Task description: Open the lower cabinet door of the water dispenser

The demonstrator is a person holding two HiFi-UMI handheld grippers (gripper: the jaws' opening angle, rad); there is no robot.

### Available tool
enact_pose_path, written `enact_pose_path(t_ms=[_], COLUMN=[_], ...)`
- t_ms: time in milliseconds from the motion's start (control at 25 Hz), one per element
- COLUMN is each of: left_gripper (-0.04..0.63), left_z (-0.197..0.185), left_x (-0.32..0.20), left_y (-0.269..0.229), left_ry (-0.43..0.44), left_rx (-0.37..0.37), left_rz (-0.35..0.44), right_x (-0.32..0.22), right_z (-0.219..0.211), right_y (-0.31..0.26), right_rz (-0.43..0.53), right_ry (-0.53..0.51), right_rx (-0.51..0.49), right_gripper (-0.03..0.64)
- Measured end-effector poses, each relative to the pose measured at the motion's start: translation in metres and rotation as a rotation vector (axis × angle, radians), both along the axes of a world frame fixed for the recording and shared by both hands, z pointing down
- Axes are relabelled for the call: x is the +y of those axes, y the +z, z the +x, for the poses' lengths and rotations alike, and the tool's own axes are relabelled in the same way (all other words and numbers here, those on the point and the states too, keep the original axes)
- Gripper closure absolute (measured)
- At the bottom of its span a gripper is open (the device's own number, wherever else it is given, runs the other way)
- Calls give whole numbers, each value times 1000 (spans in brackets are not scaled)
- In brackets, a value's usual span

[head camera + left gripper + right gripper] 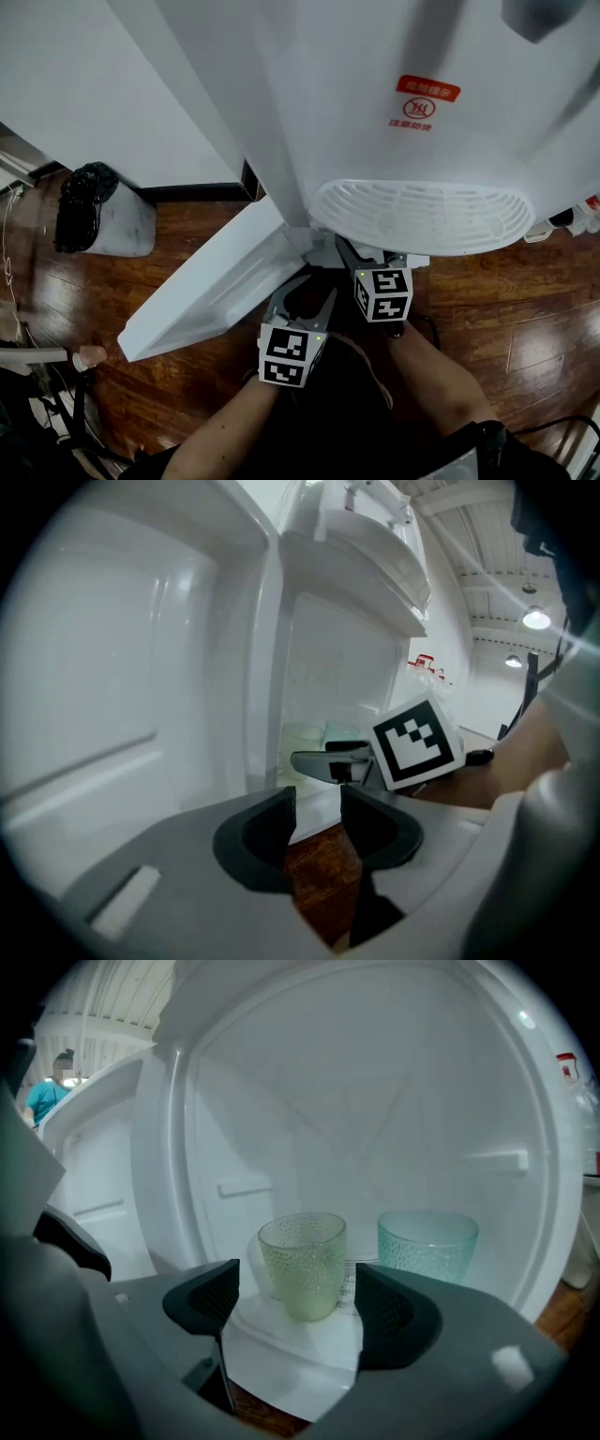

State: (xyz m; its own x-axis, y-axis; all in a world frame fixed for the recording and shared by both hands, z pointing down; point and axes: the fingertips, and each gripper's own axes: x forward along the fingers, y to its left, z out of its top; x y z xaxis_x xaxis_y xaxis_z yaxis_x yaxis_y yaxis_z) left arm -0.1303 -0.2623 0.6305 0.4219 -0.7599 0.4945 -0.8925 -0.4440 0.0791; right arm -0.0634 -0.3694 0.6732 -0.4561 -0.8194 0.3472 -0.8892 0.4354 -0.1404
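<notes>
Holding a green cup [302, 1265] and teal cup [427, 1241], the cabinet [375, 1101] stands open (left gripper [319, 803], right gripper [298, 1283] agape).

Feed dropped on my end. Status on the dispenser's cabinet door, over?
Left gripper and right gripper open, empty. Lower cabinet door swung open. Green cup and teal cup inside, untouched.

This is looking like an office or workroom: a water dispenser [375, 94] is standing on wood flooring [525, 309] near a lined waste bin [103, 220], ceiling lamps [536, 619] glowing overhead.
</notes>
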Motion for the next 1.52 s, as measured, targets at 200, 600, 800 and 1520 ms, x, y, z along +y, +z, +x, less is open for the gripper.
enact_pose_path(t_ms=[200, 600, 800, 1520], left_gripper=[347, 350, 350, 342], left_z=[-2, 3, -5, -2], left_x=[-3, -3, -6, 7], left_y=[5, 26, 29, 43], left_ry=[-19, 7, -30, -1], left_rx=[17, 9, 8, 18], left_rz=[5, -22, -12, -45], right_x=[-7, -17, -23, -45], right_z=[-4, -4, -7, -9], right_y=[3, 7, 7, 15], right_rz=[12, 6, 13, -30], right_ry=[7, 20, 41, 137], right_rx=[27, 18, 28, 34], right_gripper=[225, 225, 227, 227])
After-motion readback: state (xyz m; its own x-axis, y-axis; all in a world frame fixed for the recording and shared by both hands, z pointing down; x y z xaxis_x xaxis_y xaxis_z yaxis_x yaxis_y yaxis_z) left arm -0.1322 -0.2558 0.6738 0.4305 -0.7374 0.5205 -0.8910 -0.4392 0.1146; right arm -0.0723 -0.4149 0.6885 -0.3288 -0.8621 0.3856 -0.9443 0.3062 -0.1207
